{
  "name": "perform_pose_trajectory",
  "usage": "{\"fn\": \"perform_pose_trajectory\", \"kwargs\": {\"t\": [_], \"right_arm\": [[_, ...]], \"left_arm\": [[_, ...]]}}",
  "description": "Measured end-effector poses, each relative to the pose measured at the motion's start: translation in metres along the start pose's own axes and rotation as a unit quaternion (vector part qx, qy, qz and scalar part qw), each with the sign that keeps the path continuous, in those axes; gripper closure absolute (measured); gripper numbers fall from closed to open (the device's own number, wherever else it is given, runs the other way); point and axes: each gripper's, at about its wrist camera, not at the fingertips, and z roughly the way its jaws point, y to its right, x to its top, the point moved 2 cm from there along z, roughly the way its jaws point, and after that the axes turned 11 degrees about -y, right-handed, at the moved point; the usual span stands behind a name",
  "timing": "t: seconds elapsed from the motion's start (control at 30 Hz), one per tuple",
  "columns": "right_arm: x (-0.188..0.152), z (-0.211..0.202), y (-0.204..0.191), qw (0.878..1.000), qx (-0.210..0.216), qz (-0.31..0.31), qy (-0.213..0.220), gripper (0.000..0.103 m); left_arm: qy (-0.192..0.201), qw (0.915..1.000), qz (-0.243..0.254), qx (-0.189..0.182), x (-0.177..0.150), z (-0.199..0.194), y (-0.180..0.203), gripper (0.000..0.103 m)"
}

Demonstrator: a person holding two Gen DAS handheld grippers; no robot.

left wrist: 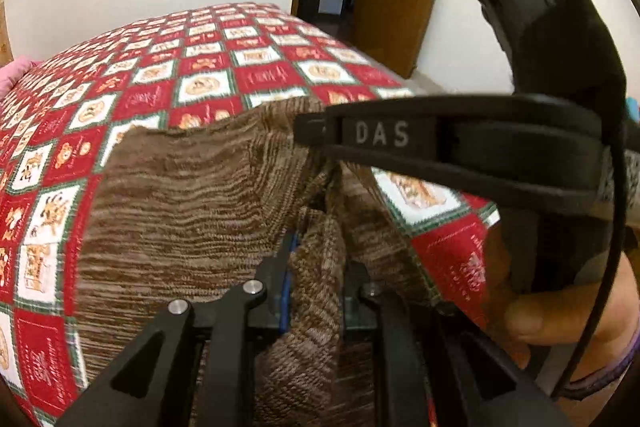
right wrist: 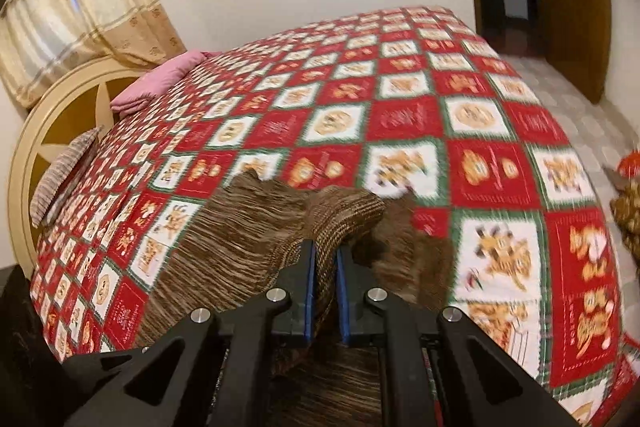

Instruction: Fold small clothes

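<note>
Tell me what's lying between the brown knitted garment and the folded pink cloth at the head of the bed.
Only bare red-and-white checked bedspread separates the brown knitted garment from the folded pink cloth, shown in the right wrist view.

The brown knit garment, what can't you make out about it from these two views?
- Brown knit garment, left wrist view: near end cut off by the bottom edge; right side hidden behind the right gripper.
- Right wrist view: its type is unclear; the left gripper's grip is bunched cloth.
- Bedspread motifs: blurred.
</note>
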Motion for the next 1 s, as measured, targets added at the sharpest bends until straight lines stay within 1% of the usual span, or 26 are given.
{"fn": "perform_pose_trajectory", "kwargs": {"t": [0.2,0.33,0.43,0.53,0.6,0.7,0.77,0.83,0.93,1.0], "right_arm": [[-0.015,0.012,0.02,1.0,0.001,0.023,-0.007,0.095],[-0.015,0.014,0.023,1.0,0.003,0.026,-0.004,0.097],[-0.013,0.013,0.021,1.0,0.007,0.023,-0.001,0.097],[-0.01,0.005,0.022,1.0,0.008,0.02,0.008,0.098],[-0.01,0.003,0.025,1.0,0.005,0.021,0.009,0.098],[-0.014,0.011,0.031,1.0,-0.007,0.024,-0.003,0.098],[-0.018,0.016,0.036,0.999,-0.014,0.033,-0.006,0.098],[-0.023,0.014,0.038,0.999,-0.014,0.045,0.0,0.098],[-0.03,-0.002,0.033,0.999,-0.009,0.045,0.028,0.098],[-0.034,-0.011,0.027,0.998,-0.032,0.035,0.036,0.098]], "left_arm": [[-0.004,0.9997,0.012,0.02,-0.006,0.01,0.013,0.087],[-0.003,0.9995,0.017,0.027,-0.004,0.013,0.018,0.087],[-0.002,0.9995,0.012,0.029,-0.002,0.013,0.02,0.087],[0.009,0.9996,0.014,0.024,-0.002,0.004,0.029,0.087],[0.008,0.9996,0.016,0.021,-0.002,0.006,0.033,0.087],[0.0,0.9992,0.025,0.033,-0.008,0.017,0.038,0.087],[0.011,0.9983,0.041,0.04,-0.011,0.016,0.042,0.086],[0.018,0.9973,0.058,0.043,-0.015,0.013,0.045,0.086],[0.025,0.9971,0.064,0.033,-0.02,0.008,0.045,0.086],[0.023,0.997,0.07,0.026,-0.022,0.007,0.048,0.086]]}}
